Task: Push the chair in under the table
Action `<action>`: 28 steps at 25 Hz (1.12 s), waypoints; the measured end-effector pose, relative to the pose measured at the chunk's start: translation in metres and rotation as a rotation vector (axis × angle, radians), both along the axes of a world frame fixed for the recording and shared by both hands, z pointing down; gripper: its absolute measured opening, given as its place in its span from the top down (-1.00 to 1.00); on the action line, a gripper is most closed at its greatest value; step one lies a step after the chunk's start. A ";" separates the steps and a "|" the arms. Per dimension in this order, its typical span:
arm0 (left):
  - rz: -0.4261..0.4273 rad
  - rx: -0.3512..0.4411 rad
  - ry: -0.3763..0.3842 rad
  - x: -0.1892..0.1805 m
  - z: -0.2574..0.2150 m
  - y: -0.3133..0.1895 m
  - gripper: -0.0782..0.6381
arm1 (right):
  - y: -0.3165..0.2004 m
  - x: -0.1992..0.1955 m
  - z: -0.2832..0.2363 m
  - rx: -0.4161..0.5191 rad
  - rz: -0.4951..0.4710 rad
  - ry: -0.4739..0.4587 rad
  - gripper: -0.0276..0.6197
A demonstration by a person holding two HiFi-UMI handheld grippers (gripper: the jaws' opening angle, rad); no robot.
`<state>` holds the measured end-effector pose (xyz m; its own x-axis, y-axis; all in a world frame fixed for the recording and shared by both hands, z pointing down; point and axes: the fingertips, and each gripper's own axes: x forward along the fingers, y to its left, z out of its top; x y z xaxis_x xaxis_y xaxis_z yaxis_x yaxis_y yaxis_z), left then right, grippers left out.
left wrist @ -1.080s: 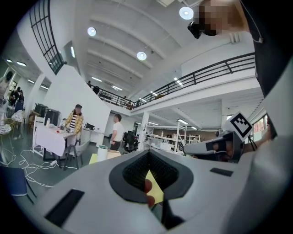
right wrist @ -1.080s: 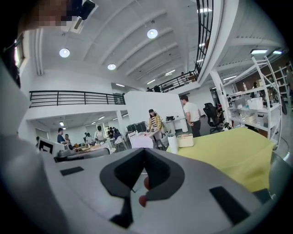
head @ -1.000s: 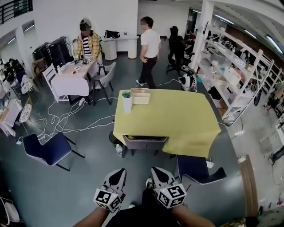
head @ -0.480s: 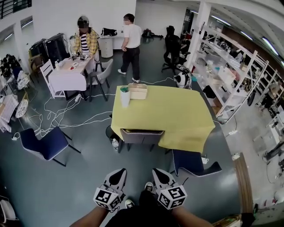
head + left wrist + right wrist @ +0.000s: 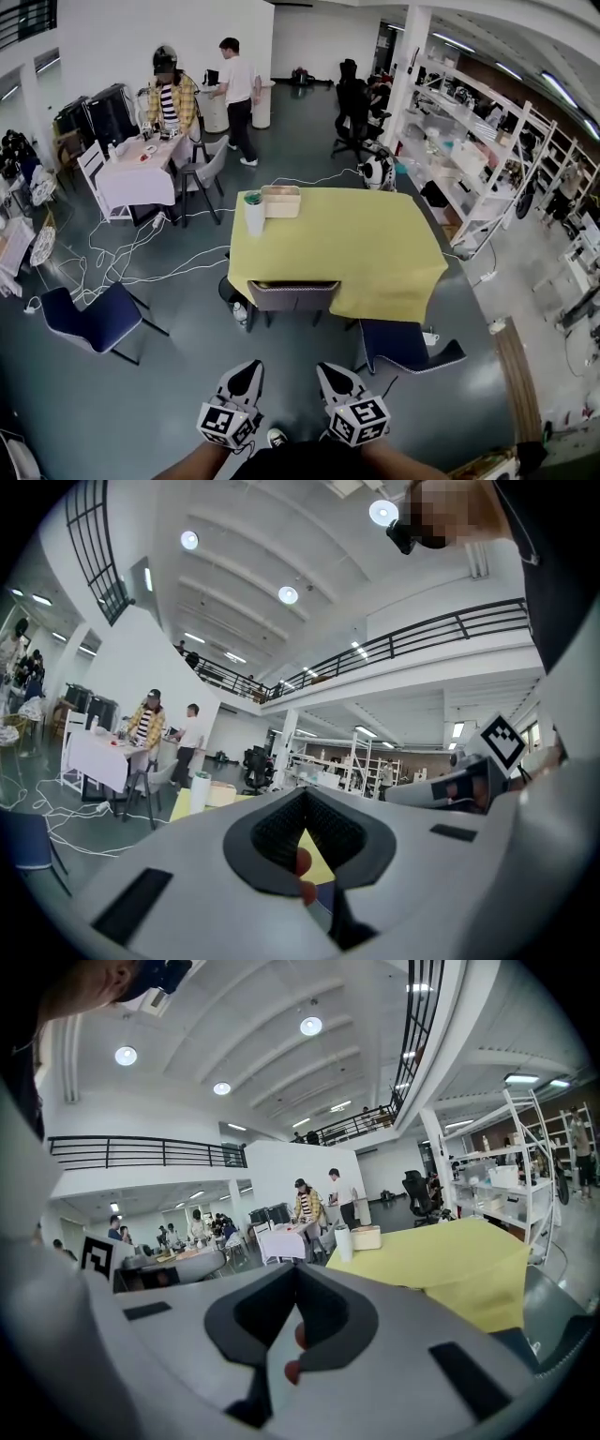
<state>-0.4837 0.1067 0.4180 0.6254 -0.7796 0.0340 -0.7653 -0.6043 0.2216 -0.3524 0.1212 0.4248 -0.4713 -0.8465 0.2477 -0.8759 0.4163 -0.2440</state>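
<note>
The yellow-covered table (image 5: 356, 244) stands in the middle of the head view. A grey chair (image 5: 292, 295) sits at its near edge, its seat under the cloth and only its back showing. A blue chair (image 5: 405, 345) stands off the table's near right corner, out from under it. My left gripper (image 5: 247, 368) and right gripper (image 5: 330, 372) hang side by side at the bottom, well short of both chairs, both shut and empty. In the left gripper view my left gripper (image 5: 302, 874) has its jaws closed together, as does my right gripper (image 5: 292, 1340) in its own view.
Another blue chair (image 5: 89, 319) stands at the left among white cables (image 5: 141, 253) on the floor. A paper roll (image 5: 254, 213) and a box (image 5: 281, 201) sit on the table's far left corner. Shelving (image 5: 487, 159) lines the right side. Two people stand by a white table (image 5: 136, 169) at the back.
The table and chairs have drawn slightly further away in the head view. The standing person in the white shirt has walked left toward the back. Both grippers stay shut.
</note>
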 end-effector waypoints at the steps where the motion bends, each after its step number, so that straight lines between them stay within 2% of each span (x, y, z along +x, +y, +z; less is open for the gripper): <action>1: 0.014 -0.002 0.000 0.005 0.001 0.000 0.76 | 0.001 0.004 0.001 -0.001 0.010 0.001 0.88; 8: 0.169 -0.024 0.019 0.065 0.015 -0.004 0.76 | 0.018 0.064 0.017 -0.033 0.172 0.022 0.88; 16: 0.482 -0.023 0.025 0.194 0.027 0.000 0.76 | 0.076 0.187 0.026 -0.050 0.517 0.038 0.88; 23: 0.733 0.012 0.041 0.301 0.012 0.047 0.76 | 0.149 0.280 0.023 -0.027 0.796 0.023 0.88; 28: 0.813 0.023 0.015 0.359 0.011 0.078 0.76 | 0.187 0.336 0.020 0.007 0.903 -0.009 0.88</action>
